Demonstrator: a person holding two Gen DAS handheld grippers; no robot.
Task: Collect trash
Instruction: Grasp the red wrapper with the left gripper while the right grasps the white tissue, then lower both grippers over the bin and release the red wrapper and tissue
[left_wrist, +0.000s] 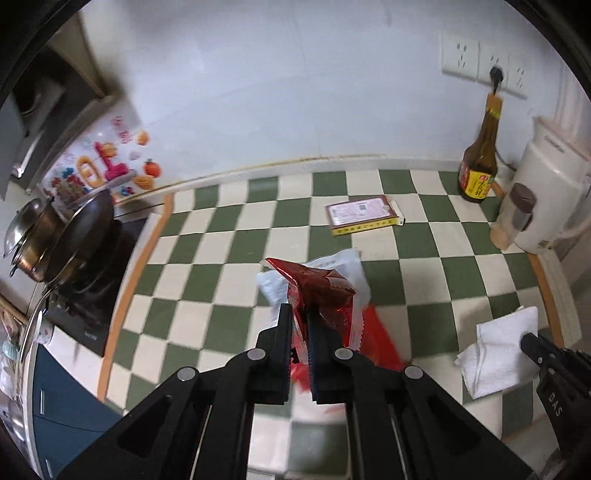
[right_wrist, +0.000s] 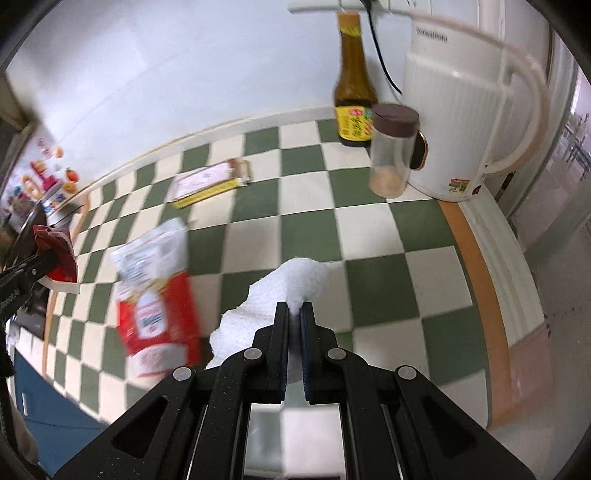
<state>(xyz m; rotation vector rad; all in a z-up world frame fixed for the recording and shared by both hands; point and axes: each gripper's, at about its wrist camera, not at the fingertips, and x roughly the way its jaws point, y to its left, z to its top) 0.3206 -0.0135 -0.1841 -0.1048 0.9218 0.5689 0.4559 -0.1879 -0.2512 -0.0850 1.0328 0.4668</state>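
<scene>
My left gripper (left_wrist: 300, 311) is shut on a crumpled dark red snack wrapper (left_wrist: 317, 291) and holds it above the checkered mat; it also shows at the left edge of the right wrist view (right_wrist: 55, 251). My right gripper (right_wrist: 294, 308) is shut on a white paper towel (right_wrist: 295, 277), which also shows at the right of the left wrist view (left_wrist: 498, 354). A red and white packet (right_wrist: 155, 295) lies on the mat to the left of the towel. A flat box with a yellow edge (left_wrist: 364, 214) lies farther back, also in the right wrist view (right_wrist: 210, 182).
A green and white checkered mat (left_wrist: 229, 243) covers the counter. A brown sauce bottle (right_wrist: 352, 99), a clear jar with a brown lid (right_wrist: 391, 147) and a white kettle (right_wrist: 461, 122) stand at the back right. A pan (left_wrist: 74, 236) and pot sit on the stove at left.
</scene>
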